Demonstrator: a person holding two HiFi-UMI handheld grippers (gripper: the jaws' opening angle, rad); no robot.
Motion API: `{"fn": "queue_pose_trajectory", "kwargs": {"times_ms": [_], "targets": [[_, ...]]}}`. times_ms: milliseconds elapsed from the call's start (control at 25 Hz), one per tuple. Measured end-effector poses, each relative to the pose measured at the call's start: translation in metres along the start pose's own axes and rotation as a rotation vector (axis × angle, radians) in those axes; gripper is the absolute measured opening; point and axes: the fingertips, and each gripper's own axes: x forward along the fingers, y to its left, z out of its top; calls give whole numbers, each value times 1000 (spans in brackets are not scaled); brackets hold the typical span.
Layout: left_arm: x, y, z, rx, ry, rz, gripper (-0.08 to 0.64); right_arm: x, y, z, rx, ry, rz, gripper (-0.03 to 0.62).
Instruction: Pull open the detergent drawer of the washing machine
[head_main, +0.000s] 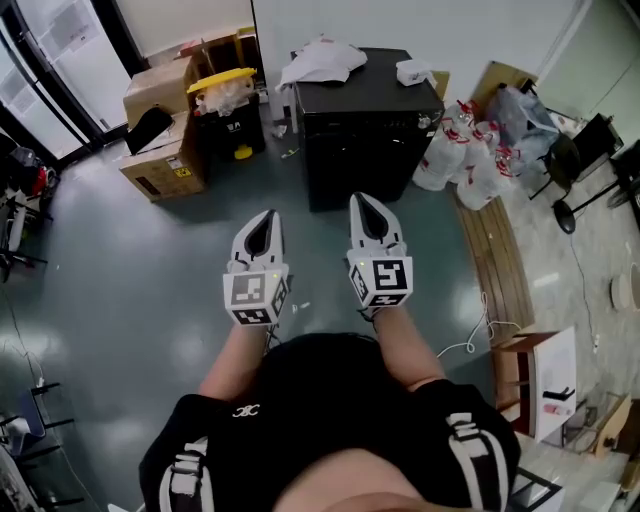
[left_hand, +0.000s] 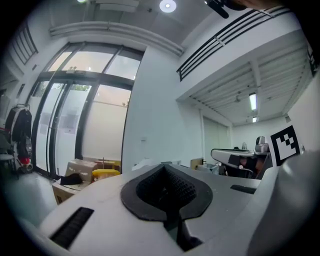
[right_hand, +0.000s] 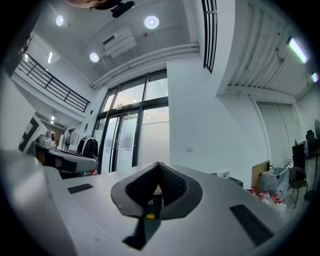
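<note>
Head view: black washing machine (head_main: 365, 135) stands on the grey floor (head_main: 130, 290), against the white wall; its detergent drawer cannot be made out from this angle. A white cloth (head_main: 322, 60) lies on top of the machine. Left of the machine are a yellow-lidded bin (head_main: 222, 85) and cardboard boxes (head_main: 160, 150). Just right of it are white plastic bags (head_main: 470, 150). Left gripper (head_main: 268, 215) and right gripper (head_main: 360, 198) are held side by side in front of the machine, well apart from it, tips pointing toward it, touching nothing. Left gripper view: left gripper (left_hand: 162, 167) jaws pressed together, nothing between them; cardboard box (left_hand: 75, 170) and yellow lid (left_hand: 105, 173) low at left, the right gripper's marker cube (left_hand: 286, 142) at right. Right gripper view: right gripper (right_hand: 158, 165) jaws pressed together, empty; the plastic bags (right_hand: 274, 181) show low at right.
</note>
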Motion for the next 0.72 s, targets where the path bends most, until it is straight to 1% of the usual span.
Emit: {"fn": "queue_pose_trajectory", "kwargs": {"times_ms": [120,280,520,720], "targets": [[-7,9,-3,21,4,-26,0,2,15,1,3,-4,-9,2],[-20,24,-11,21,8,-48,0,1,39,-2,3,-7,-23,2],[-34,44,-16,5,14,-49,0,-1,53,-1,-10,-2,-38,2],[-37,55,-17,-19,13,-34,0,6,60,-4,-9,-6,-15,2]]}}
